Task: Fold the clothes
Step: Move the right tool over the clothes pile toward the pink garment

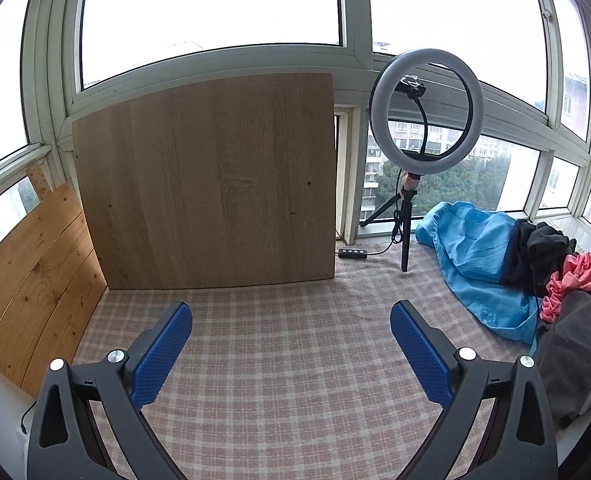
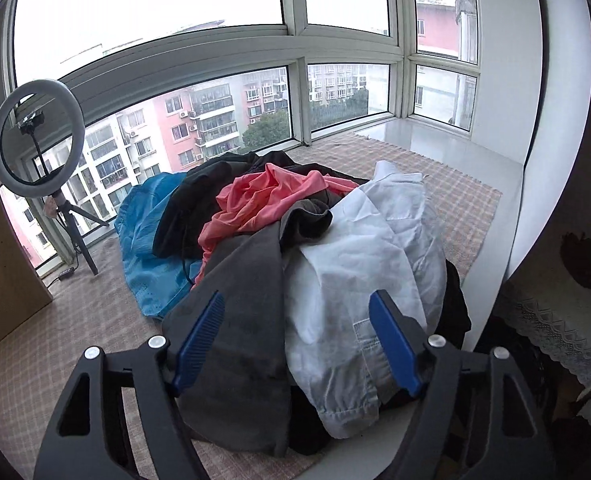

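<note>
Windowed corner, checked cloth (image 1: 279, 360) over the surface, wooden board (image 1: 207, 184) leaning on the glass, ring light (image 1: 426, 106) on a tripod beside it. Left gripper (image 1: 291, 344) hovers above bare cloth, jaws wide apart, empty. Right gripper (image 2: 297, 342) hangs over the clothes pile (image 2: 295, 248), jaws apart, straddling grey garment (image 2: 239, 300) and white shirt (image 2: 355, 256); pink (image 2: 263, 200) and blue (image 2: 143, 240) pieces lie behind.

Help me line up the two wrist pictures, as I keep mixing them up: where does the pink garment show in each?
Left wrist view: the pink garment sits at the far right edge, beside the dark clothes and just past the blue garment.
Right wrist view: it lies near the middle, on top of the pile, ahead of the open right gripper.
Shared landmark: the ring light by the window.
</note>
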